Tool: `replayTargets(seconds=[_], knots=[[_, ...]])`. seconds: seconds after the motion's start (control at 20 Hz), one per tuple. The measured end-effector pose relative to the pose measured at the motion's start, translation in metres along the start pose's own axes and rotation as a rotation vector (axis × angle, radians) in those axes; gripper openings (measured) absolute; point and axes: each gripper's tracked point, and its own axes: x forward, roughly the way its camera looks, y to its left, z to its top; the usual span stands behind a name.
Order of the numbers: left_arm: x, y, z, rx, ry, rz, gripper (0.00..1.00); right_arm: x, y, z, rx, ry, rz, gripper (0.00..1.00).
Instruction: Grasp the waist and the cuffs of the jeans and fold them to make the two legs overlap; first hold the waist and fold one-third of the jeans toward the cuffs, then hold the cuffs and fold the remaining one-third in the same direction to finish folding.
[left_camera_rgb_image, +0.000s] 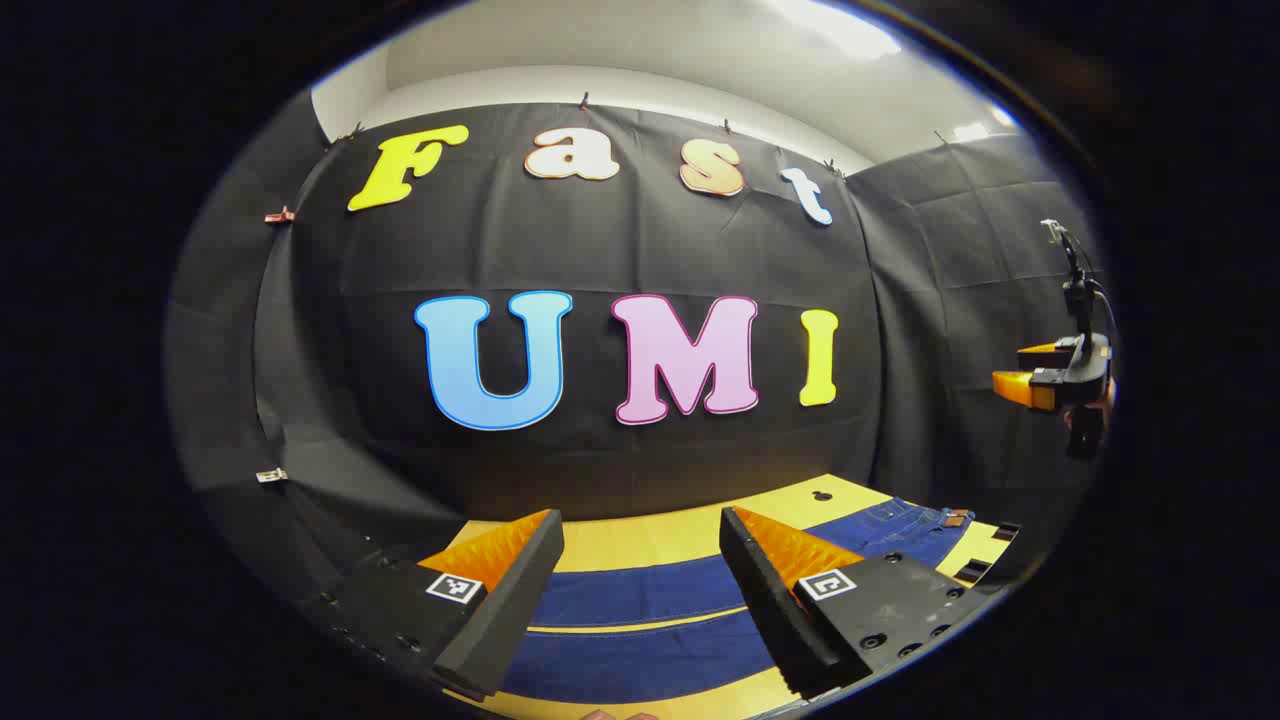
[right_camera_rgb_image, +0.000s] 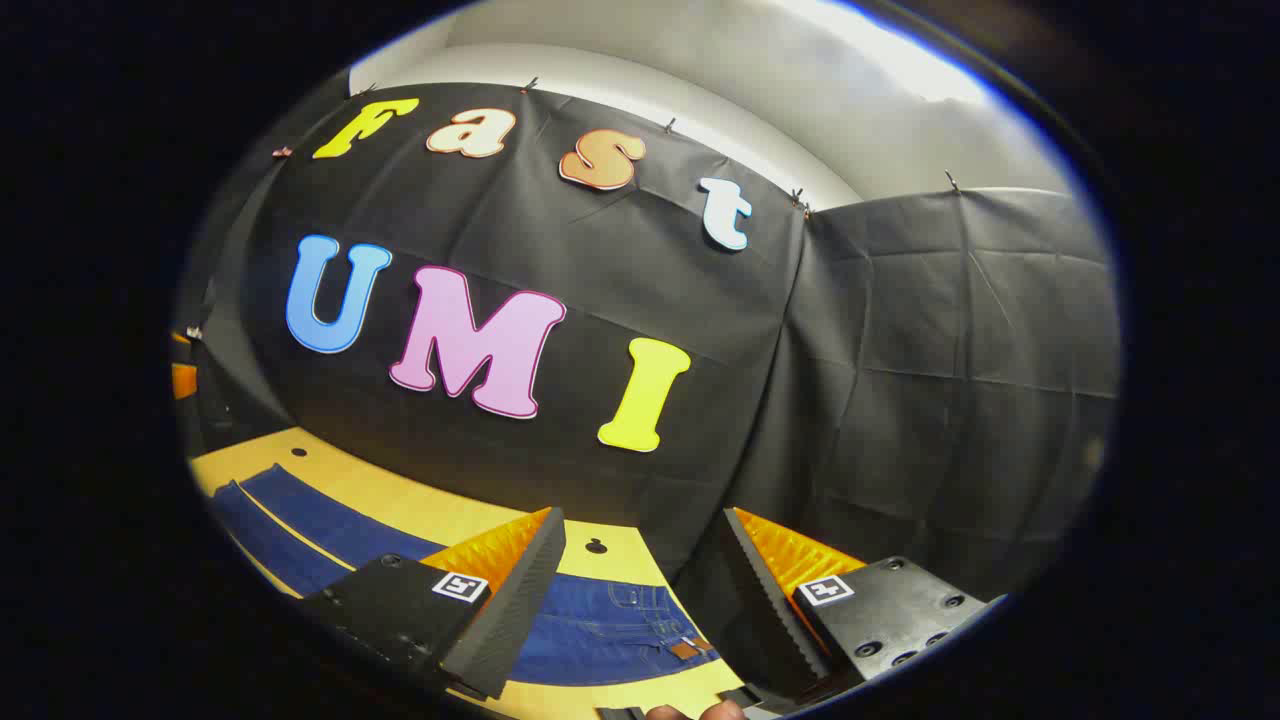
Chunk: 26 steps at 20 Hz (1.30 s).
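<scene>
On the yellow counter (left_camera_rgb_image: 640, 540), the jeans (left_camera_rgb_image: 640, 600) lie flat, legs side by side, waist (right_camera_rgb_image: 640, 625) at 6 o'clock in the right gripper view. Left tongs (left_camera_rgb_image: 640, 600) and right tongs (right_camera_rgb_image: 640, 600) are both spread wide, holding nothing, raised above the denim. Risk: pinching a single layer, or uneven grips, would skew the leg overlap. The cuffs lie out of frame; the near counter edge is cut off.

Jeans (left_camera_rgb_image: 640, 600) flat on table (left_camera_rgb_image: 640, 545), before booth wall (left_camera_rgb_image: 620, 250)
</scene>
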Motion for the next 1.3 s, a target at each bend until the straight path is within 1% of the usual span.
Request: replayTargets(seconds=[0.2,0.25,0.35,0.55,0.8,0.9,1.0,1.1,1.2,1.3], knots=[[0.000,0.010,-0.011,0.024,0.022,0.003,0.99,-0.007,-0.007,-0.004,-0.102,0.007,0.008,0.94],[0.000,0.010,-0.013,0.027,0.026,0.001,0.99,-0.009,-0.006,-0.004,-0.110,0.009,0.014,0.96],[-0.001,0.007,-0.016,0.035,0.032,-0.005,0.99,-0.009,-0.008,-0.005,-0.118,0.011,0.014,0.96],[-0.002,-0.001,-0.020,0.045,0.039,-0.027,0.97,-0.010,-0.020,-0.007,-0.130,0.022,-0.021,0.96],[-0.007,-0.002,-0.020,0.078,0.049,-0.045,0.97,-0.012,-0.033,-0.015,-0.130,0.040,-0.041,0.96],[-0.011,-0.002,-0.029,0.107,0.073,-0.083,0.97,-0.013,-0.032,-0.019,-0.152,0.040,-0.027,0.96],[-0.014,0.004,-0.046,0.173,0.106,-0.134,0.97,-0.012,-0.038,-0.029,-0.217,0.037,-0.016,0.96],[-0.019,0.021,-0.073,0.244,0.175,-0.151,0.98,-0.009,-0.045,-0.043,-0.289,0.054,-0.009,0.96],[-0.023,0.032,-0.098,0.260,0.237,-0.171,0.98,-0.007,-0.044,-0.048,-0.336,0.062,0.004,0.96],[-0.026,0.035,-0.117,0.283,0.280,-0.218,0.97,-0.005,-0.031,-0.060,-0.362,0.077,0.053,0.96]])
